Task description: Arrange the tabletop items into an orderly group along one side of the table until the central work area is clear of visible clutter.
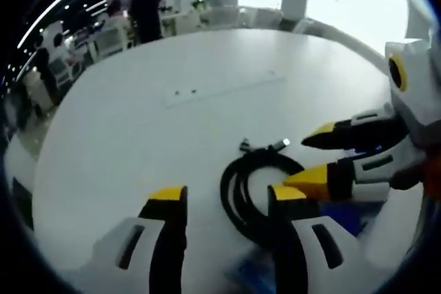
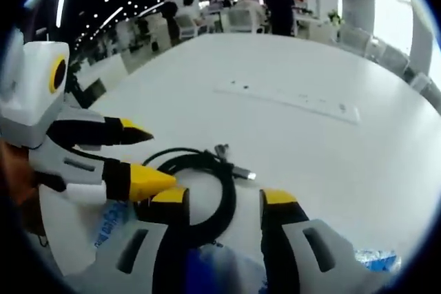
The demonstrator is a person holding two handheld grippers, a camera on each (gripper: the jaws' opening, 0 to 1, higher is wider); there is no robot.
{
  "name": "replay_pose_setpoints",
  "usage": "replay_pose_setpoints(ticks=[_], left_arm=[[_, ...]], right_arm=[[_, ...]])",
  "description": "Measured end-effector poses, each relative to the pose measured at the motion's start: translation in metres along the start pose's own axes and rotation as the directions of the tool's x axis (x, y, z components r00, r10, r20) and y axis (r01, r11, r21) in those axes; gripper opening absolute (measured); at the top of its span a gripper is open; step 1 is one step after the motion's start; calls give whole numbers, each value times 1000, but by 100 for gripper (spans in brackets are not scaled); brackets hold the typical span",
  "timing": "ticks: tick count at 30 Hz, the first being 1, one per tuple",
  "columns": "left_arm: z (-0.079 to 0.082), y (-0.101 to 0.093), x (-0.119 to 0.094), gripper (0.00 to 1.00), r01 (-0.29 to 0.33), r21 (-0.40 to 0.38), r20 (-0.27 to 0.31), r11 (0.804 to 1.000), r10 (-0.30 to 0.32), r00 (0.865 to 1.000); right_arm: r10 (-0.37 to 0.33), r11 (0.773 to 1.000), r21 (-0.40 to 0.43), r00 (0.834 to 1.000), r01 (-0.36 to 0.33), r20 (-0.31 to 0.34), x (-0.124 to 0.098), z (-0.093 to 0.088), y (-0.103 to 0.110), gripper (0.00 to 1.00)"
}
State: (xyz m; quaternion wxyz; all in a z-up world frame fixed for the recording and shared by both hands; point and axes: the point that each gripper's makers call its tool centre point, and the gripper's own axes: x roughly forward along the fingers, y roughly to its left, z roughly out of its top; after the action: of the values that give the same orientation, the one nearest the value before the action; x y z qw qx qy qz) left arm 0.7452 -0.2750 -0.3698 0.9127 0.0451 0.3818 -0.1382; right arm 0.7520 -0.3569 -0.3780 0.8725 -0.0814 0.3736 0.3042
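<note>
A black cable (image 1: 264, 160) lies coiled on the white table (image 1: 138, 135), its metal plugs (image 1: 279, 144) pointing away from the loop. My left gripper (image 1: 227, 197) is open, with the coil between its yellow-tipped jaws and close to the right one. My right gripper (image 1: 306, 158) comes in from the right, open, its tips at the coil's edge. In the right gripper view the same cable (image 2: 224, 184) sits between the jaws of my open right gripper (image 2: 224, 199). The left gripper (image 2: 153, 156) reaches in from the left, its lower tip touching the loop.
A blue-printed packet (image 2: 110, 228) lies under the cable near the table edge, and another blue piece (image 2: 375, 259) lies at the right. A long white strip (image 2: 289, 98) is set into the table further out. Chairs, desks and people stand beyond the table.
</note>
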Motion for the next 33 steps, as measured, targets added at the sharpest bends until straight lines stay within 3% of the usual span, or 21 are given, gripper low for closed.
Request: replay_pose_setpoints(ticks=[17,33], left_arm=[[-4,-5,11,23,-6,95,-36,995,9,999],[-8,-8,18,16,3,138,-71,990,7,997]], right_arm=[[-11,1000,-23,999,10,-36,9,-9,-4,31],[4,999,-38,998,-6,-61,16,-15,1,21]])
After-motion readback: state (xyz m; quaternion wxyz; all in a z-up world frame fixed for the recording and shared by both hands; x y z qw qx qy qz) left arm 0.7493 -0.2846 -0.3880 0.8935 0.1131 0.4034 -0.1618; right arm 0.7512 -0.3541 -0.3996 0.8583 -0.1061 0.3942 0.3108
